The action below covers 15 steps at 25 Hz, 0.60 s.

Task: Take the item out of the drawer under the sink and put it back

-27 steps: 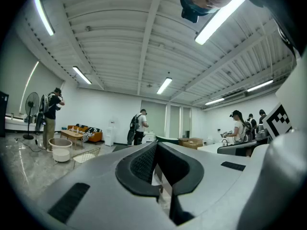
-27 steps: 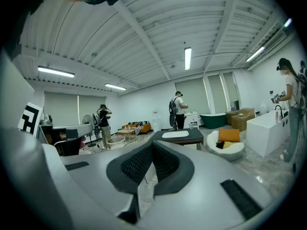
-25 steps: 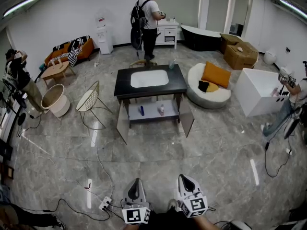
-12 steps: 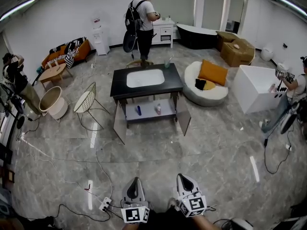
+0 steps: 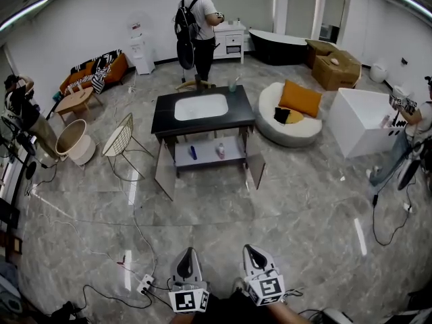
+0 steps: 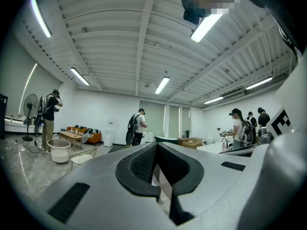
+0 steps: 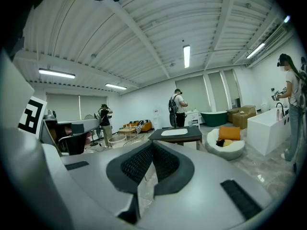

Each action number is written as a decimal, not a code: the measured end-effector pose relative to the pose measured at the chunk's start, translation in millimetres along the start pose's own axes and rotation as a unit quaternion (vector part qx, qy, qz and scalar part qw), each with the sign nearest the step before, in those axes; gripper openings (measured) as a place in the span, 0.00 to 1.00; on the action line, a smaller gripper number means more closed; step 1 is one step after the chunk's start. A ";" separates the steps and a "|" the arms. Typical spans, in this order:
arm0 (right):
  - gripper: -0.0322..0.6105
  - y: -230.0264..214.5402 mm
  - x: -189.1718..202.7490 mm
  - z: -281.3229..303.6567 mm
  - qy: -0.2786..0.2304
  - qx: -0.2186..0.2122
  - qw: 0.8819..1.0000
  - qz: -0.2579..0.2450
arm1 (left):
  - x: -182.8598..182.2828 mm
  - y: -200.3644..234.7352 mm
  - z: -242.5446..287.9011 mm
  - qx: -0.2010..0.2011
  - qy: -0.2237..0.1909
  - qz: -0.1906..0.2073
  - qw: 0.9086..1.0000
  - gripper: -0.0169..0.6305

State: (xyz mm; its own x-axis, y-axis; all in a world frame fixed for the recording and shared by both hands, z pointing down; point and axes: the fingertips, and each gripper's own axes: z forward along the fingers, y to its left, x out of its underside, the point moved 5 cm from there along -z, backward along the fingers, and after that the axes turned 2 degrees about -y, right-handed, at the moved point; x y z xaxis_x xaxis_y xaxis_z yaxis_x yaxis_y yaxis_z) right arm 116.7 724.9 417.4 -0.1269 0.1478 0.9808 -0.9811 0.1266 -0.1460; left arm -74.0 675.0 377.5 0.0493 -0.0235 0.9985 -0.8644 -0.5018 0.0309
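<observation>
Left gripper [image 5: 188, 256], right gripper [image 5: 251, 254]: both closed, empty, carried low because we stand well apart from the sink cabinet [image 5: 165, 117] (doors open for access). Items: blue bottle [image 5: 193, 152] and white bottle [image 5: 220, 151], on its lower shelf.

We see marble floor [image 5: 283, 214], dark sink cabinet [image 5: 165, 119] on it, blue item [image 5: 193, 152] and small bottle [image 5: 220, 151] on its shelf [image 5: 206, 158]
</observation>
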 end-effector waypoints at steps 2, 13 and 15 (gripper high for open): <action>0.06 -8.0 0.6 0.4 0.001 -0.008 1.000 -0.001 | 1.8 -8.0 3.2 -0.007 -0.001 0.004 1.000 0.04; 0.06 -46.5 2.9 42.1 0.007 -0.027 1.000 -0.009 | 18.5 -15.4 43.8 -0.035 0.011 0.006 0.999 0.04; 0.06 -55.5 5.3 56.6 0.010 -0.025 1.000 -0.017 | 25.0 -11.8 59.6 -0.036 0.011 0.003 0.999 0.04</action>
State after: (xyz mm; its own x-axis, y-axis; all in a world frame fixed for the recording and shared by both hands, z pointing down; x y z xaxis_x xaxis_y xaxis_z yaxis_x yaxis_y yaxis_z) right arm 162.2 663.1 438.0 -0.0902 0.1613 0.9828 -0.9764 0.1802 -0.1192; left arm -32.7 628.9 399.4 0.0341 -0.0063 0.9994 -0.8982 -0.4388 0.0279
